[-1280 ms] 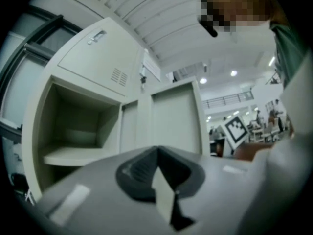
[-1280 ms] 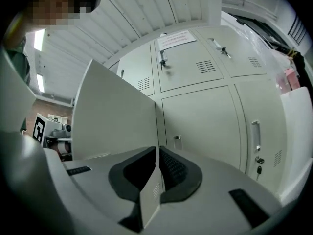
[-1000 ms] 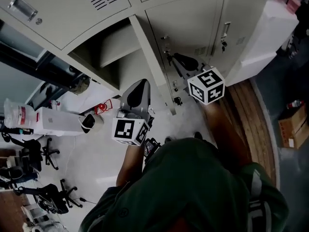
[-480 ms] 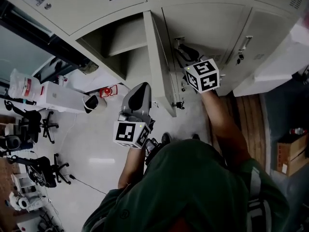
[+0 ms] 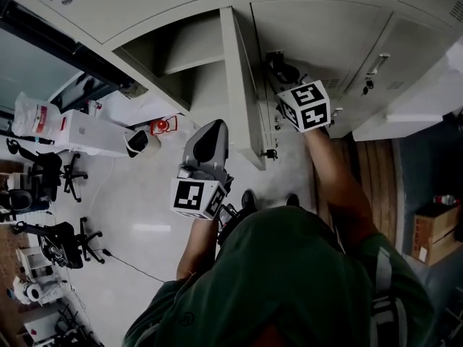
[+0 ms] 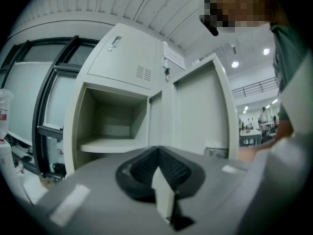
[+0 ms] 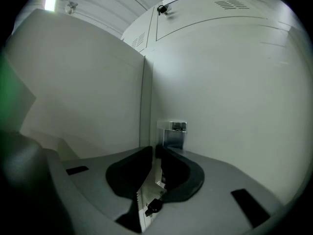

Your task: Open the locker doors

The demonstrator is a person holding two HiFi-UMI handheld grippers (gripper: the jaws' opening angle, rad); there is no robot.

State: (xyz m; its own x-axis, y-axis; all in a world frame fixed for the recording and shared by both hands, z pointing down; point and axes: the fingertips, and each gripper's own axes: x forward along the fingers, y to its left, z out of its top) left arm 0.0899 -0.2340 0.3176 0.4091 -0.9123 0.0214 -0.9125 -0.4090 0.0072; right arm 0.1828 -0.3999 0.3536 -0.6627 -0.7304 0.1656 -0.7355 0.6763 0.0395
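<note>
**A:** Two tongs, so how does each one stand?

**B:** The right gripper (image 7: 156, 150) has just been closing its jaws, and they are down to a thin slit. The chrome handle (image 7: 172, 132) of a closed locker door (image 7: 234, 92) sits right at the tips, with its left edge in line with the slit. Neither view shows whether the pads actually pinch it.

**A:** And the other?

**B:** The left gripper (image 6: 157, 151) has its jaws pressed together with nothing in them. It hangs level in front of the open compartment (image 6: 110, 116) and touches no part of the lockers.

**A:** Where are the doors?

**B:** The open door (image 6: 200, 116) is swung out and stands between the two grippers, edge-on in the head view. A bare shelf (image 6: 107, 145) shows inside its compartment. The closed door with the handle is the next one to the right, just beside that open leaf. The upper door (image 6: 124, 58) above the open compartment is shut.

**A:** And further out?

**B:** There is pale floor (image 5: 145, 230) under the left gripper and a wooden strip (image 5: 369, 172) to the right. Office chairs (image 5: 61, 241) and a white box (image 5: 90, 132) stand off to the left, and a cardboard box (image 5: 434, 233) sits at the far right
</note>
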